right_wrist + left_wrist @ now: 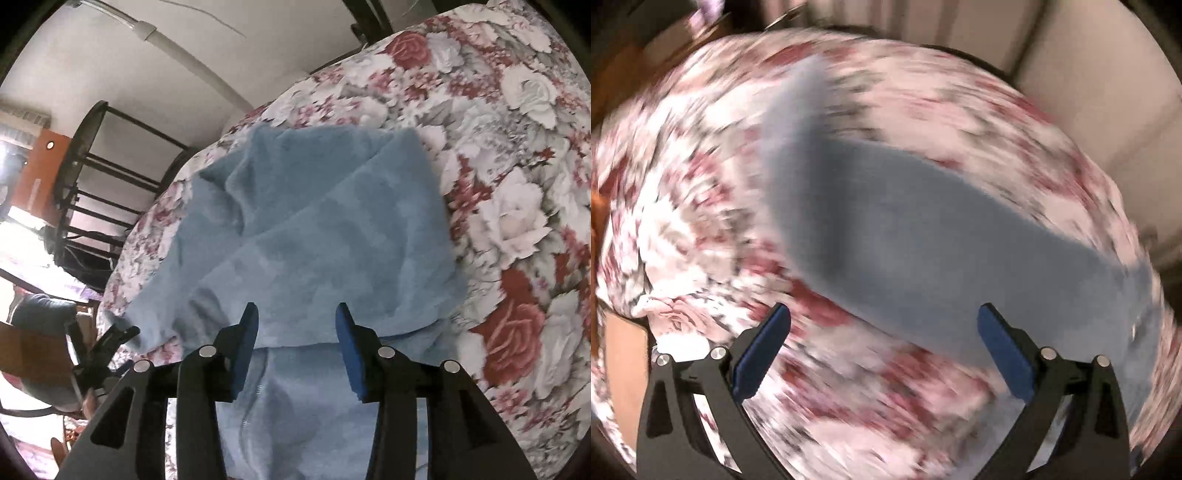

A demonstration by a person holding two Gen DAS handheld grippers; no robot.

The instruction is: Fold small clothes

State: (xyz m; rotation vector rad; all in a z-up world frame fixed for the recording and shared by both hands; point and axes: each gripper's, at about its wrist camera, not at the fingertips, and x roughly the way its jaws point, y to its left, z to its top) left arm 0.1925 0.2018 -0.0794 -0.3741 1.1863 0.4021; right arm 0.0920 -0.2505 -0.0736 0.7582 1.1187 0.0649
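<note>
A light blue fleece garment (314, 236) lies rumpled and partly folded over itself on a floral bedspread (517, 184). My right gripper (297, 314) is open, its blue pads just above the garment's near fold, holding nothing. In the blurred left wrist view the garment (905, 240) stretches diagonally across the bedspread (683, 221). My left gripper (882, 314) is wide open and empty, with the cloth's lower edge just beyond its right pad. The left gripper also shows at the cloth's left corner in the right wrist view (118, 338).
A black metal bed frame (96, 192) stands at the bed's far left edge. A white wall with a pipe (192, 62) lies behind it. A pale wall or door (1108, 74) shows beyond the bed in the left wrist view.
</note>
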